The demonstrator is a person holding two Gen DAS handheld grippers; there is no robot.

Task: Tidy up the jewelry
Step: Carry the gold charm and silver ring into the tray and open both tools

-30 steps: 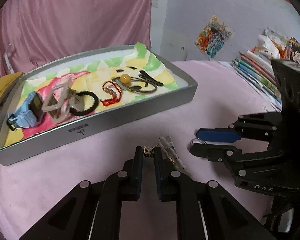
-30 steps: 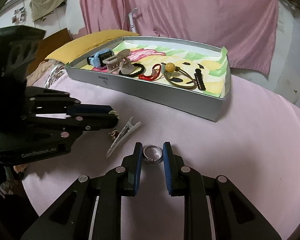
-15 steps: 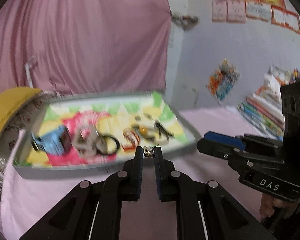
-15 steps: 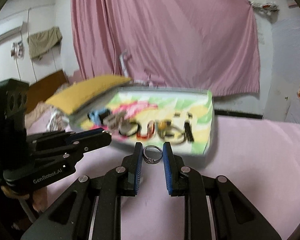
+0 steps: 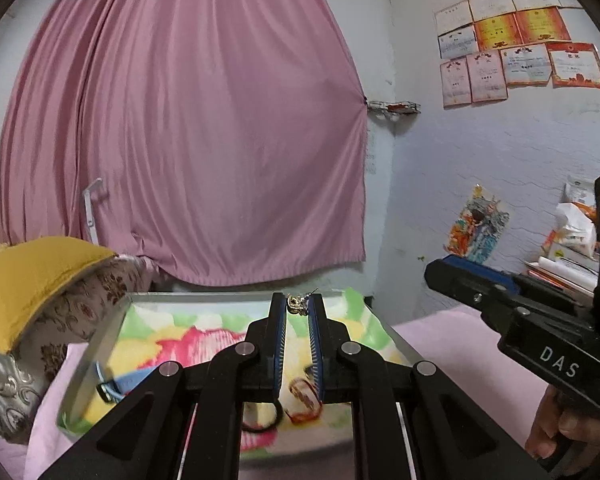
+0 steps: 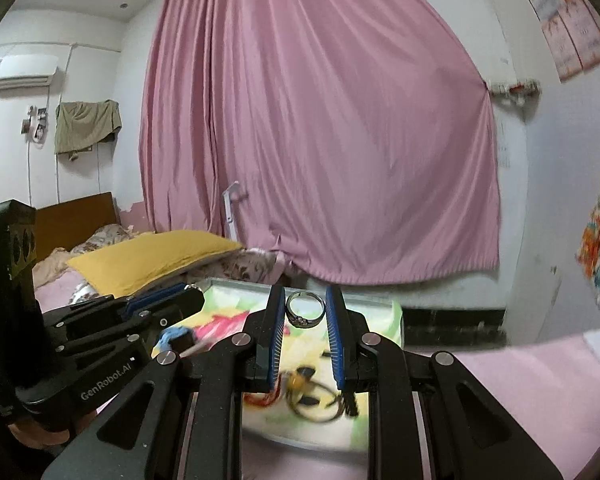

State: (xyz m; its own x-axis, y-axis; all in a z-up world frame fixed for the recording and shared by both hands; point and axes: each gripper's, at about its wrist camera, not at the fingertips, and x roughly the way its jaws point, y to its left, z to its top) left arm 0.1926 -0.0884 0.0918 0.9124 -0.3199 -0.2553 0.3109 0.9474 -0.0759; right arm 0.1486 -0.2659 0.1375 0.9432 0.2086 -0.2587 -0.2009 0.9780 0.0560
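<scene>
My left gripper (image 5: pixel 298 306) is shut on a small gold earring (image 5: pixel 296 305) and holds it in the air above the grey tray (image 5: pixel 96 344). My right gripper (image 6: pixel 305 308) is shut on a silver ring (image 6: pixel 305 309), also lifted over the tray (image 6: pixel 396 308). The tray has a colourful liner and holds a blue watch (image 5: pixel 112 386), a black hair tie (image 5: pixel 260 424), a red bracelet (image 5: pixel 304 400) and a brown hair tie with a bead (image 6: pixel 300 384). Each gripper shows in the other's view: the right one (image 5: pixel 436 272), the left one (image 6: pixel 196 300).
The tray lies on a pink cloth (image 5: pixel 440 332). A yellow pillow (image 5: pixel 32 276) and floral bedding (image 5: pixel 100 292) lie to its left. A pink curtain (image 5: pixel 188 140) hangs behind. Books and bags (image 5: pixel 572 240) are stacked at the right.
Both grippers have lifted from the pink cloth with the earring and the ring and moved forward over the tray. The silver hair clip left on the cloth is out of view.
</scene>
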